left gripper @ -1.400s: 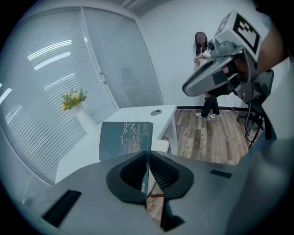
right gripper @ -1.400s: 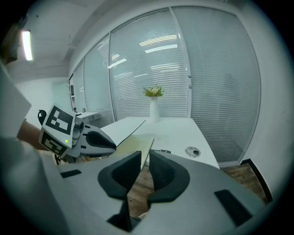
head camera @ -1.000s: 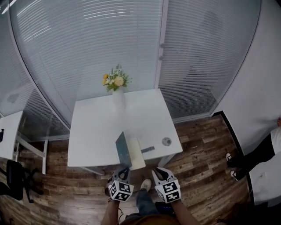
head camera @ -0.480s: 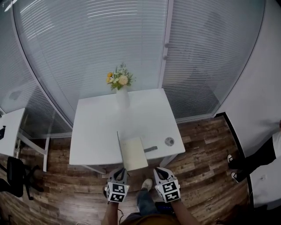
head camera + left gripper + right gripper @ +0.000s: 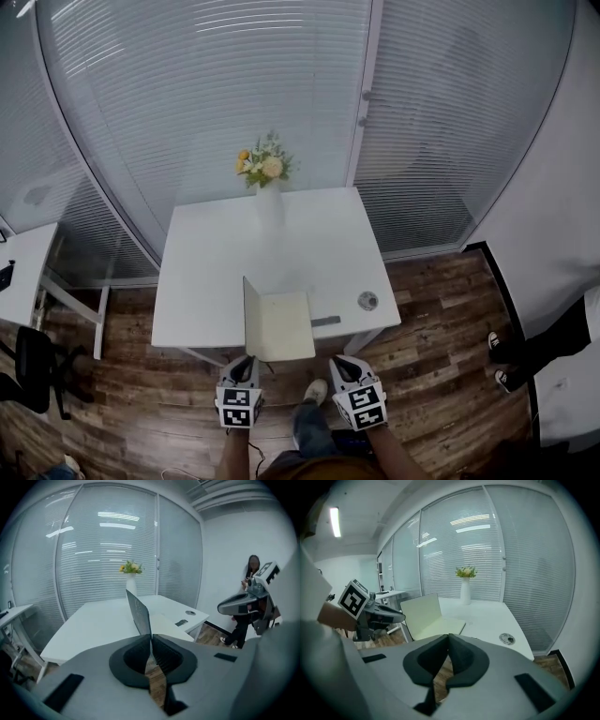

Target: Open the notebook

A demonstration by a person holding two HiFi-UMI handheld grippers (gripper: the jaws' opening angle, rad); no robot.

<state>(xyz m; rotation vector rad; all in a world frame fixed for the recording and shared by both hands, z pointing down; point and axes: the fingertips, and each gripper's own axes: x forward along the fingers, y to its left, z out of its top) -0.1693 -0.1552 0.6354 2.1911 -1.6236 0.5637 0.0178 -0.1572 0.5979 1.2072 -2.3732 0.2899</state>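
Head view: notebook at the table's near edge, long axis running from near edge towards far edge. Cover stood upright along its left side. left gripper and right gripper just off the table's near edge; grip too small to read here.

Left gripper view: clenched on cover, seen edge-on; pages mostly hidden behind it.

Right gripper view: clenched on nothing. Cover's cream inside facing camera; notebook's near end cut off by gripper body.
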